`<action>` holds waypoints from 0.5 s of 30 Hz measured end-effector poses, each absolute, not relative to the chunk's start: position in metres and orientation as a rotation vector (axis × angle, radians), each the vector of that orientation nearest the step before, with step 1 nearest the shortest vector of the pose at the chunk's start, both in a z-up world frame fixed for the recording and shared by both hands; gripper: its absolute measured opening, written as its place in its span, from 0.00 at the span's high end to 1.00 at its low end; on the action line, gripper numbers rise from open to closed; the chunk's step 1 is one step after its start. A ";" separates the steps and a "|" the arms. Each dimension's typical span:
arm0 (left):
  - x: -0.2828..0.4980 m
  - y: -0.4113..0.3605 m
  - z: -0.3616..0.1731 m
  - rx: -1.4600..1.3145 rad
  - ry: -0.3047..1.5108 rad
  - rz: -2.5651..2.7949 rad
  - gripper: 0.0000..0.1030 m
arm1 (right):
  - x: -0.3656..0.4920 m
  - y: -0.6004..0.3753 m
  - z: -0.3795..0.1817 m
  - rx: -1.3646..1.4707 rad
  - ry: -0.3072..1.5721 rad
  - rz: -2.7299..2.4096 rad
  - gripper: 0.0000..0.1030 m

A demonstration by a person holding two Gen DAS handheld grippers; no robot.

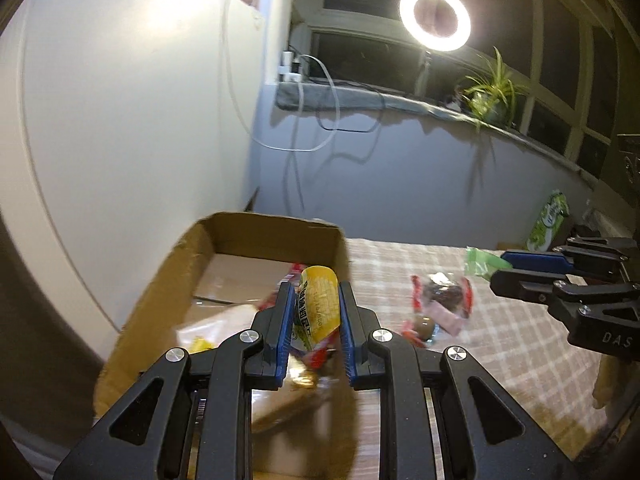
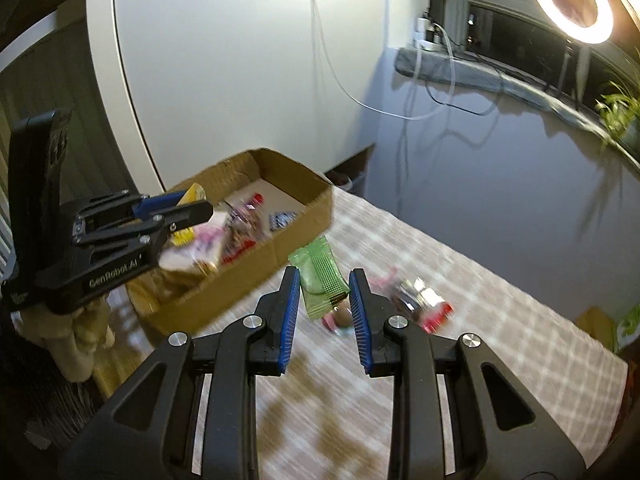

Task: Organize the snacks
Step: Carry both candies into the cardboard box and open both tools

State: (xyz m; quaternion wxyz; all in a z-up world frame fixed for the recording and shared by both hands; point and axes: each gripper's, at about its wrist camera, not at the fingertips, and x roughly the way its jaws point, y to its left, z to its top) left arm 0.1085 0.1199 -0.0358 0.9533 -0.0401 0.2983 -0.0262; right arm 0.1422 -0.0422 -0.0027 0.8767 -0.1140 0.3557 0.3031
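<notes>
My left gripper point(image 1: 315, 288) is shut on a yellow snack packet point(image 1: 316, 304) and holds it above the open cardboard box point(image 1: 276, 236). It also shows in the right wrist view point(image 2: 200, 204), over the box point(image 2: 304, 216), which holds several snacks. My right gripper point(image 2: 324, 280) is shut on a green snack packet point(image 2: 322, 276) above the checked tablecloth point(image 2: 480, 300). It shows in the left wrist view point(image 1: 496, 270) with the green packet point(image 1: 478, 262). A red-edged packet point(image 1: 444, 294) and a small pink snack point(image 1: 444, 318) lie on the cloth.
A green bag point(image 1: 550, 220) stands at the table's far right. A wall and windowsill with a ring light point(image 1: 434, 18), cables and a plant point(image 1: 492, 92) lie beyond the table. A white cabinet point(image 1: 120, 120) stands left of the box.
</notes>
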 end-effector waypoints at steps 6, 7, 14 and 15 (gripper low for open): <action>0.102 0.144 -0.037 -0.101 0.595 -0.010 0.81 | 0.155 -0.001 -0.005 -0.250 0.743 0.670 0.75; 0.102 0.147 -0.037 -0.101 0.593 -0.004 0.81 | 0.158 0.007 -0.006 -0.251 0.744 0.677 0.75; 0.098 0.167 -0.041 -0.107 0.589 0.032 0.81 | 0.173 0.046 -0.015 -0.246 0.736 0.707 0.74; 0.097 0.169 -0.041 -0.105 0.587 0.037 0.81 | 0.176 0.053 -0.017 -0.250 0.738 0.711 0.74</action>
